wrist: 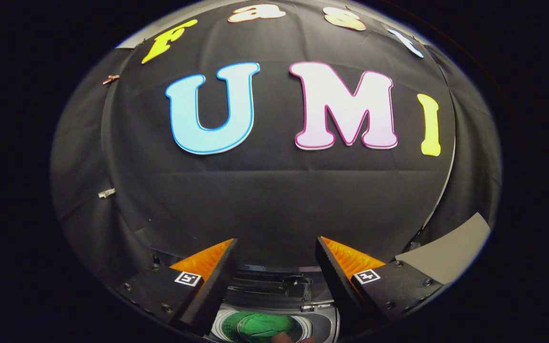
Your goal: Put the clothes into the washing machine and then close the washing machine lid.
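Observation:
My gripper [277, 245] is open, with nothing between its fingers, and it faces the black cloth wall. Below and between the fingers I see the top of the washing machine [274, 290] with its drum opening. A green garment [260, 326] lies inside the drum. The lid seems folded up at the back of the opening, though I cannot tell for sure. The gripper is held above the machine, apart from it.
The booth's black cloth wall [274, 190] stands straight ahead, close behind the machine. A grey flat panel [451, 255] shows beyond the right finger. Two small clips [106, 193] are pinned on the cloth at the left.

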`<state>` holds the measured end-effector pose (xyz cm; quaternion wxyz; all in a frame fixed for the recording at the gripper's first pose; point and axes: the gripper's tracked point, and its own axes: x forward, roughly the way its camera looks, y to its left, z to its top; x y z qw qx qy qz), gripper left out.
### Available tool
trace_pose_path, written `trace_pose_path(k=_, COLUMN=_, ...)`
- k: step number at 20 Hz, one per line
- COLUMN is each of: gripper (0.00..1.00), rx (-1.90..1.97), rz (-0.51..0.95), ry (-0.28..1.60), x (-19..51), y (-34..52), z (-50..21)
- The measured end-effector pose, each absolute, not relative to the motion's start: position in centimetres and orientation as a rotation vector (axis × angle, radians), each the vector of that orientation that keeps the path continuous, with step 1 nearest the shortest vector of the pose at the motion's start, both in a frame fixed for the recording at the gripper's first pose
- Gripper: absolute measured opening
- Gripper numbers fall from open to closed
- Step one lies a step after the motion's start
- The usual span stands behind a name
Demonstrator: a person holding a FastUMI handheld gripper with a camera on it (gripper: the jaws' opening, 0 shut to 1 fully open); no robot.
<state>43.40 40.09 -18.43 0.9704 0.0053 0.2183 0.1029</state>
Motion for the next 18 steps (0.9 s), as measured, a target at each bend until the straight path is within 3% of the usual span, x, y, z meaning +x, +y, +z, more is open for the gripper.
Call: trace_pose_path(k=18, gripper=1.00, rx=0.015, rz=0.275, ry=0.534, x=43.4, y=42.0, z=-22.6)
